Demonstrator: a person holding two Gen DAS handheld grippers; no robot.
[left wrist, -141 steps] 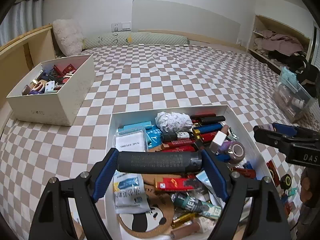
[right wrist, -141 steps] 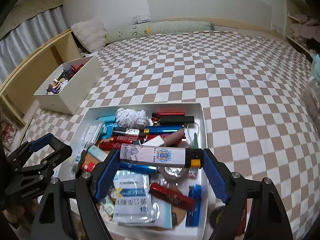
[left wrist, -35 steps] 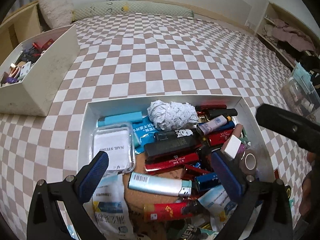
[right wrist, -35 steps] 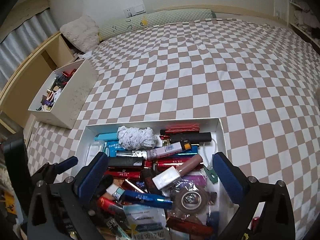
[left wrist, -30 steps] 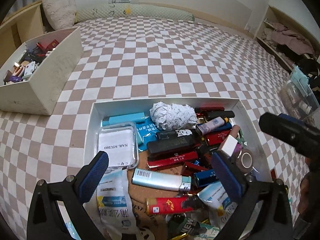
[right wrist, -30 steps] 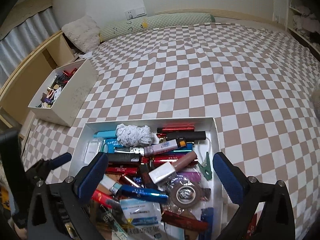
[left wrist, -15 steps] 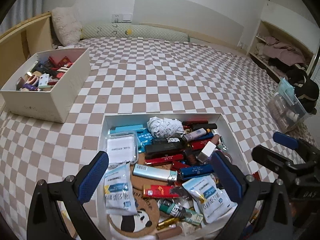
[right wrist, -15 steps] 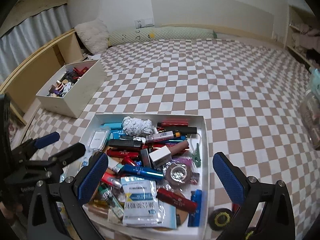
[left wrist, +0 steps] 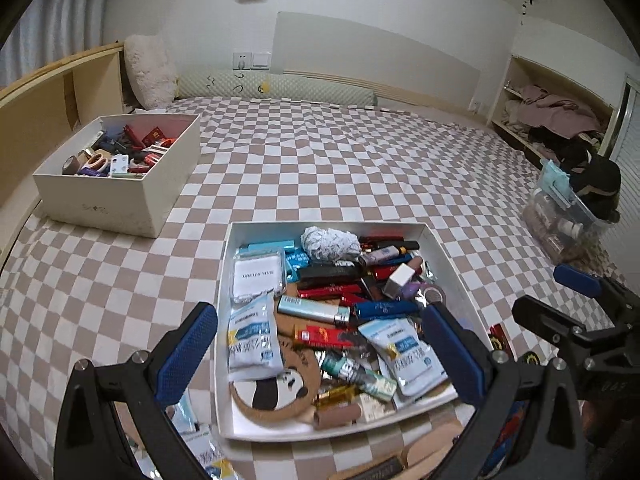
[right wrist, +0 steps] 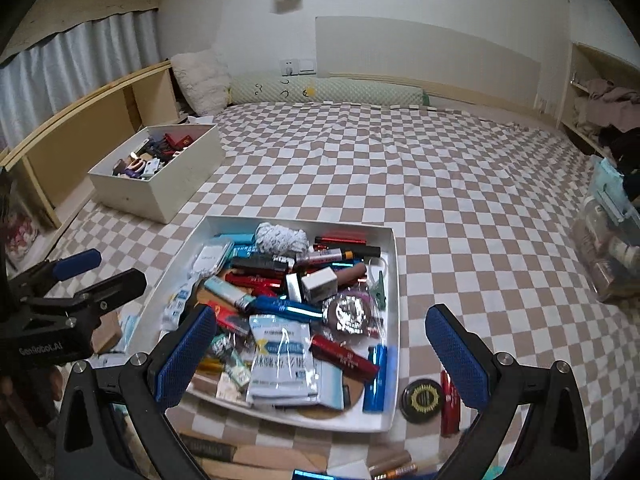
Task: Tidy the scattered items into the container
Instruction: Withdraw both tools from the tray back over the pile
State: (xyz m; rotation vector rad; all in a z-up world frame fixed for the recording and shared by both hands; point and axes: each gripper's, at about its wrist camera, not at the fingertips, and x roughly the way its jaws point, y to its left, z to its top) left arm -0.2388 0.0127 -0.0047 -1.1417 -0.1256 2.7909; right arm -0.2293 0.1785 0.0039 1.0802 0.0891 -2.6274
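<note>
Both grippers, left gripper (left wrist: 320, 354) and right gripper (right wrist: 320, 350), wide apart, empty.

— How does the left gripper (left wrist: 320, 348) stand?
— Jaws spread wide, blue pads (left wrist: 186, 350) well apart, nothing between them, pointing toward the far side.
— And the right gripper (right wrist: 320, 350)?
— The same: wide apart, bare, held level, just to the right of the left one.
</note>
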